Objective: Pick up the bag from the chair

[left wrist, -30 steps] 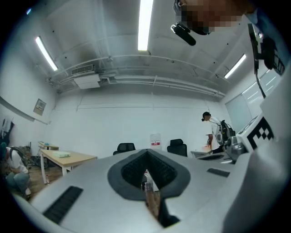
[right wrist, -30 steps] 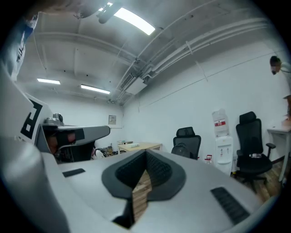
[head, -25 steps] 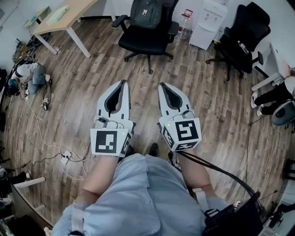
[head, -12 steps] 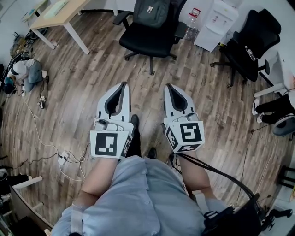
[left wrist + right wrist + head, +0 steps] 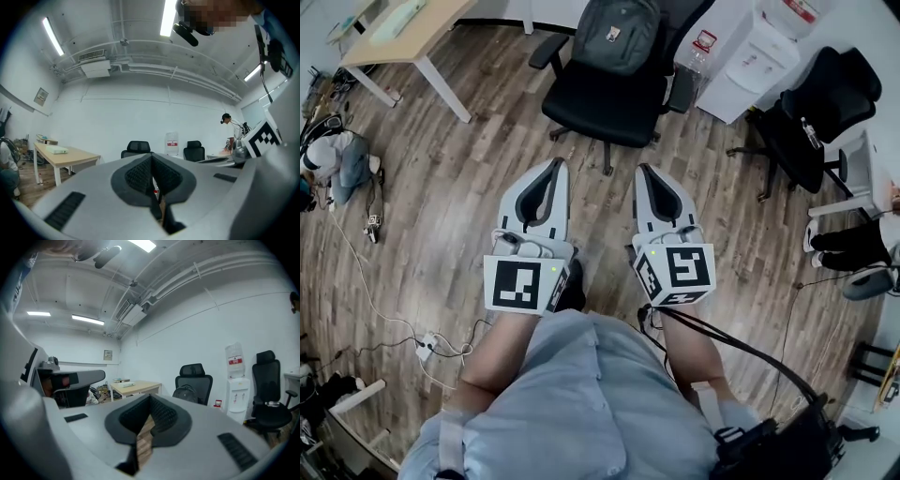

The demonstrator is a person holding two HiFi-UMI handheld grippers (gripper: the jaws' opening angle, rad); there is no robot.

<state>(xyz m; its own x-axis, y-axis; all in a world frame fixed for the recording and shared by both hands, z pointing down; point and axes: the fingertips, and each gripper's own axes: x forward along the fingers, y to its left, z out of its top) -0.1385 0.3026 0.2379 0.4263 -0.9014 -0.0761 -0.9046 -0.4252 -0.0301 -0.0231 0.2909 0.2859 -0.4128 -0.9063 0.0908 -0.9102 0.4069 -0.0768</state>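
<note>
A grey backpack (image 5: 619, 36) leans upright against the back of a black office chair (image 5: 605, 98) at the top of the head view. It shows again in the right gripper view, where the backpack (image 5: 186, 393) rests on the chair (image 5: 193, 376) straight ahead. My left gripper (image 5: 555, 166) and right gripper (image 5: 643, 171) are held side by side above the wooden floor. Both point at the chair and stop short of its wheeled base. Each is shut with nothing between its jaws. The left gripper's own view shows the chair's headrest (image 5: 138, 147) above its closed pads.
A wooden desk (image 5: 403, 33) stands at the far left. A white water dispenser (image 5: 755, 58) and a bottle (image 5: 698, 52) stand right of the chair, then a second black chair (image 5: 816, 112). Cables and a power strip (image 5: 427, 347) lie on the floor at left. A person (image 5: 333, 159) crouches at the left edge.
The chair and backpack have come closer and fill more of the top of the head view. Both grippers stay shut and side by side, now nearer the chair's base.
</note>
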